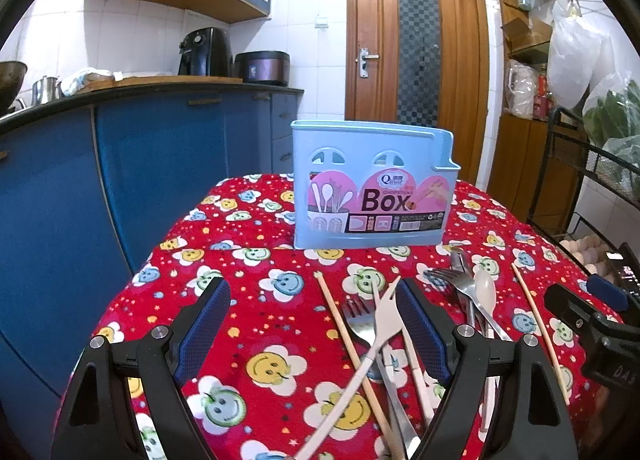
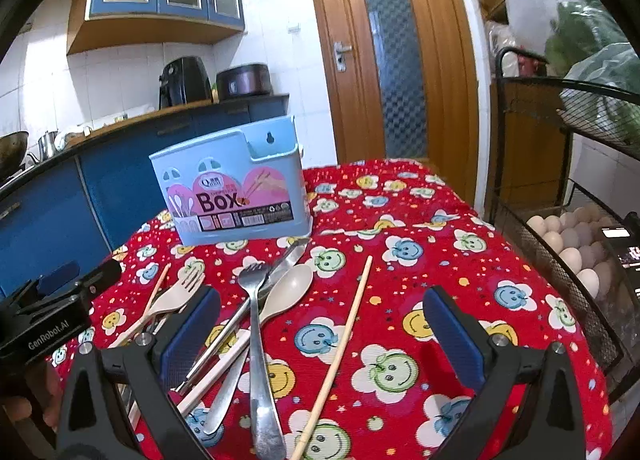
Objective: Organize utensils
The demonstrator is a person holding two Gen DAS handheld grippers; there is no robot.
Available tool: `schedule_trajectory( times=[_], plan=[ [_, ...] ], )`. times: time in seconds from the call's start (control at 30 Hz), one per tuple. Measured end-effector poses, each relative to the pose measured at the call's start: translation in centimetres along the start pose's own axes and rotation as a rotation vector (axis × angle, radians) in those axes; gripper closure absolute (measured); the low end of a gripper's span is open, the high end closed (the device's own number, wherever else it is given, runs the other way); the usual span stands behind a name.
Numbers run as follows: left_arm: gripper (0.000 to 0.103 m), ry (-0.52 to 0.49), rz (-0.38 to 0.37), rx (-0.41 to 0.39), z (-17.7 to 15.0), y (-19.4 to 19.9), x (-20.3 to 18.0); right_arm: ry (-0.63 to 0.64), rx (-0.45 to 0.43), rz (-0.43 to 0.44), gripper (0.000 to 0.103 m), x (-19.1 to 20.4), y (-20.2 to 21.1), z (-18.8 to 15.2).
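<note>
Counted on the table: one blue utensil box near far edge; two metal forks, one beige fork, one beige spoon, loose chopsticks. Pile lay between left gripper and right gripper. Both jaws apart, empty.

Blue utensil box upright at table's 12 o'clock; forks, beige spoon, chopsticks scattered flat in crossed pile at 6 o'clock
</note>
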State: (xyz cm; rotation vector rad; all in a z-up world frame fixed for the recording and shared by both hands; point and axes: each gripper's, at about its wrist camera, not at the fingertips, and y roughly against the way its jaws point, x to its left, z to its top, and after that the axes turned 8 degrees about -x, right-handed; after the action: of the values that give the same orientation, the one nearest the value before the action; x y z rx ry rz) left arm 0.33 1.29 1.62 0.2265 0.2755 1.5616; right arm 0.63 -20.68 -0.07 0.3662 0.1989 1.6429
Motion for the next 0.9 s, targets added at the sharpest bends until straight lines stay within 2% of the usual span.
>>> schedule_trajectory(
  times=[0.33,0.47,0.57,0.73,0.8,0.9],
  plan=[
    [0.018,0.016,-0.042,0.121,0.5,-2.3,1.1,0.021,0.173,0.030,0.000,-1.8,-2.5,1.5],
    [0.018,-0.001,-0.105,0.188,0.6,-3.6,0.1,-0.011,0.264,0.043,0.012,-2.8,-4.1,1.4],
    [0.018,-0.025,-0.120,0.216,0.6,-4.3,-0.7,-0.035,0.310,0.051,0.022,-3.5,-5.1,1.4],
    [0.029,-0.046,-0.138,0.267,0.5,-5.5,-1.8,-0.049,0.364,0.064,0.035,-4.2,-6.4,1.5],
    [0.037,-0.063,-0.152,0.293,0.4,-6.0,-2.3,-0.053,0.383,0.072,0.039,-4.4,-7.0,1.6],
    [0.041,-0.084,-0.183,0.330,0.4,-6.6,-2.9,-0.060,0.418,0.090,0.046,-4.6,-7.8,1.7]
  ],
)
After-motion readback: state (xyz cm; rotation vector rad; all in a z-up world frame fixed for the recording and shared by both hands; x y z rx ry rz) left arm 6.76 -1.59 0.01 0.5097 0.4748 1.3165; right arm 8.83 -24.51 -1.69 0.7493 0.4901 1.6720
